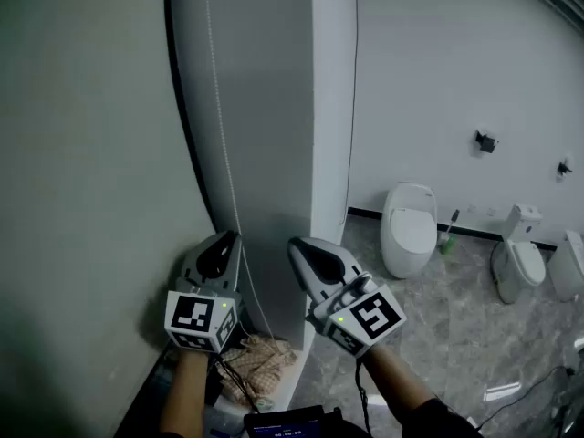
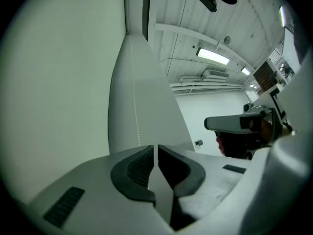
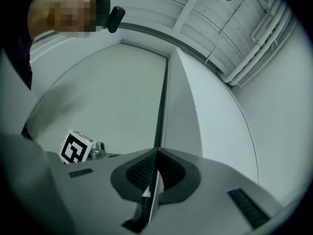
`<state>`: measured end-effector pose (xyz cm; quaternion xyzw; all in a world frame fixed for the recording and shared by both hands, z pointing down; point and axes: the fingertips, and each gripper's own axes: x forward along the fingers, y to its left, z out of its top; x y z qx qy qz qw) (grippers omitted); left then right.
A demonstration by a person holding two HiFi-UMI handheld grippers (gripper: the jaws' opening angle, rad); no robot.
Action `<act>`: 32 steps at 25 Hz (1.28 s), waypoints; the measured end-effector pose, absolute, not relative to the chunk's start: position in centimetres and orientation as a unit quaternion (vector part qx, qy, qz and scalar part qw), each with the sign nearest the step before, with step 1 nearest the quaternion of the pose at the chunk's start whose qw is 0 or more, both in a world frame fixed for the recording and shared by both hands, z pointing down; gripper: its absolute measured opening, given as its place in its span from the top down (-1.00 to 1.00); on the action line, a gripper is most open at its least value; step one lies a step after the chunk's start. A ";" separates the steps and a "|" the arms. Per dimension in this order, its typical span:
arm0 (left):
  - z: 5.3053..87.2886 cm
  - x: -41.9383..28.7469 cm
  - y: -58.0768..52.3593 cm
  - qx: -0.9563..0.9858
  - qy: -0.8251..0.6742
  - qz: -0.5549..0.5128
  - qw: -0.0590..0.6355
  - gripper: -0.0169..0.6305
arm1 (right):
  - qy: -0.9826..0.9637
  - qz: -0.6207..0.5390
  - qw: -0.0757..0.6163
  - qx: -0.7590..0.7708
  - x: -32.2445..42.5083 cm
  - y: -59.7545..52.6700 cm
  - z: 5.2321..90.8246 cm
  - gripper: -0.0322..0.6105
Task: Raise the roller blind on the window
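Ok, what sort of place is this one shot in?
Probably a bathroom showroom or mock-up: several toilets stand along a white wall on a marble-look floor, near a roller blind with a bead chain, under a bare industrial ceiling.

Washroom or sanitary-ware display room, unfurnished. A white one-piece toilet (image 1: 409,229) and a second toilet (image 1: 516,259) stand apart on a grey marble-tile floor (image 1: 429,336), a green toilet brush (image 1: 449,235) between them. Overhead are a strip light (image 2: 212,57) and exposed pipes (image 3: 252,50).
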<state>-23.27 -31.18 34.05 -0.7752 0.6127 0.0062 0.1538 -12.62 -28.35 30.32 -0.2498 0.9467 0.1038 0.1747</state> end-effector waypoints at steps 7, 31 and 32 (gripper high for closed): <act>33.1 -25.5 -33.3 -0.760 0.637 0.031 0.127 0.88 | 0.947 0.090 0.188 -0.244 -11.5 -28.7 30.6 0.88; 30.2 -26.6 -35.5 -0.758 0.630 0.095 0.142 0.91 | 0.941 0.087 0.207 -0.251 -11.6 -27.7 31.4 0.87; 30.0 -27.3 -35.2 -0.754 0.634 0.109 0.137 0.89 | 0.941 0.090 0.205 -0.254 -11.8 -27.6 31.4 0.87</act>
